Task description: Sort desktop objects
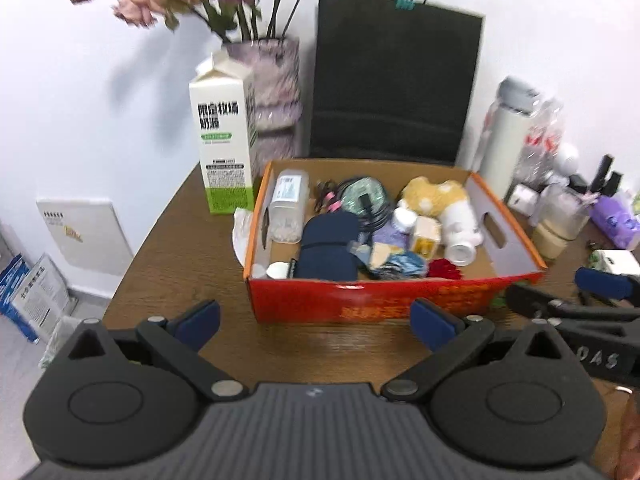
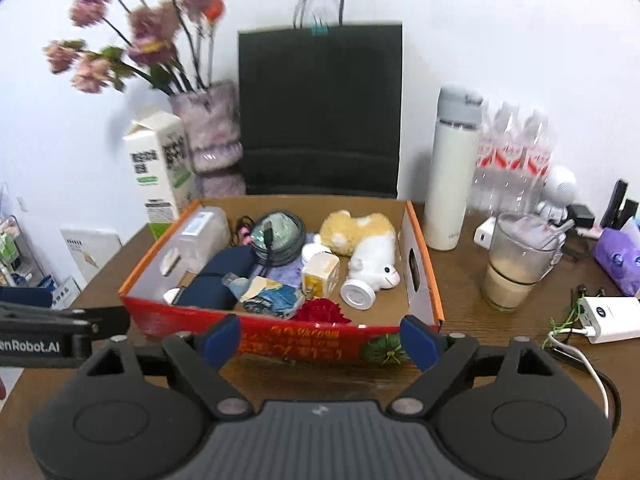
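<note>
The red and orange cardboard box sits in the middle of the brown wooden surface, and it already holds a good share of the clutter: a clear plastic lidded container, a dark blue fabric pouch, a coil of grey cable, a yellow and white plush toy, a small cream-coloured carton, a crumpled blue and tan wrapper and a red artificial flower. Judging by that, the sorting looks well under way or close to done for this side of the surface.

What seems left lies outside the box, to its right: a tall white thermos with a grey lid, a glass mug of milky drink, a white power bank with a cable, a purple tissue pack and a small white robot-shaped figure. A white and green milk carton and a pinkish vase of dried flowers stand behind the box on the left. A green leafy item lies against the box's front wall; the blur makes it hard to say what it is.

Both left tongs and right tongs hover just in front of the box, spread wide and holding nothing.
</note>
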Action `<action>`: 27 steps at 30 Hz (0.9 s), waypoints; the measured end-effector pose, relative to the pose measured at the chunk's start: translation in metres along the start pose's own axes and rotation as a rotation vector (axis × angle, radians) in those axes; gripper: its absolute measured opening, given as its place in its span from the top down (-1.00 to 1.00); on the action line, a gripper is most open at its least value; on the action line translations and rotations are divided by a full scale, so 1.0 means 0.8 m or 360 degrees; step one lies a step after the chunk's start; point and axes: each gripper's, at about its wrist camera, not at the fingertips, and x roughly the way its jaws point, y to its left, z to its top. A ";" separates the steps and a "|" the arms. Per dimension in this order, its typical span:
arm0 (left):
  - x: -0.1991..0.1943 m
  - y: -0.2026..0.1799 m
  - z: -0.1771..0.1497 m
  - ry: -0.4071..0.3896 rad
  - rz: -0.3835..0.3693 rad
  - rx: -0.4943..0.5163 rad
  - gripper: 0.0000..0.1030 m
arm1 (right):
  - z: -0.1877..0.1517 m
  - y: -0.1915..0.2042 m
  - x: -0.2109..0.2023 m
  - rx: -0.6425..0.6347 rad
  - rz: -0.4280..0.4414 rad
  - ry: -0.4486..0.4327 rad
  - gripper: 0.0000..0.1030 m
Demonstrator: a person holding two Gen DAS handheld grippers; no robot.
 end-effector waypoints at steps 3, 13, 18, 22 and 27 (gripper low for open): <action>-0.021 0.000 -0.034 -0.0061 -0.0068 -0.0016 -1.00 | -0.033 0.008 -0.027 -0.0001 -0.0003 -0.0075 -0.69; -0.054 0.020 -0.185 -0.0134 0.0008 -0.0009 -1.00 | -0.176 0.029 -0.083 0.0017 -0.0015 -0.0122 -0.76; -0.061 0.026 -0.228 -0.0094 0.0032 -0.0011 -1.00 | -0.218 0.030 -0.088 0.0011 -0.0002 -0.0023 -0.78; -0.051 0.035 -0.234 -0.0056 0.0033 -0.0023 -1.00 | -0.231 0.034 -0.078 0.0018 -0.0021 0.0029 -0.83; -0.041 0.024 -0.233 -0.0028 0.0022 0.0048 -1.00 | -0.236 0.037 -0.061 0.0015 -0.0055 0.0076 -0.83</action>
